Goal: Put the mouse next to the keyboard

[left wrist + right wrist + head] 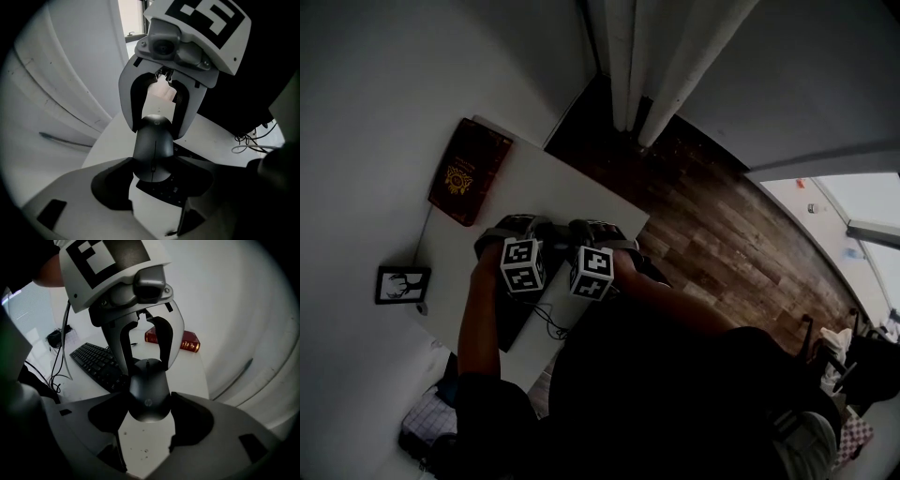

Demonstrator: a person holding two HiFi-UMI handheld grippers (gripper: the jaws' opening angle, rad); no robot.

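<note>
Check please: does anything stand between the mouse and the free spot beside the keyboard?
Nothing visible does. The left tool and right tool grip the mouse close beside the keyboard; the table around it shows bare.

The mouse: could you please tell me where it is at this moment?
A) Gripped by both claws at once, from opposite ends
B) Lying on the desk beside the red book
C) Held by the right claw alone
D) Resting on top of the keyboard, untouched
A: each gripper view shows the mouse pinched between that claw's own jaws, with the other claw gripping its far end, so the left claw and the right claw hold it together.
</note>
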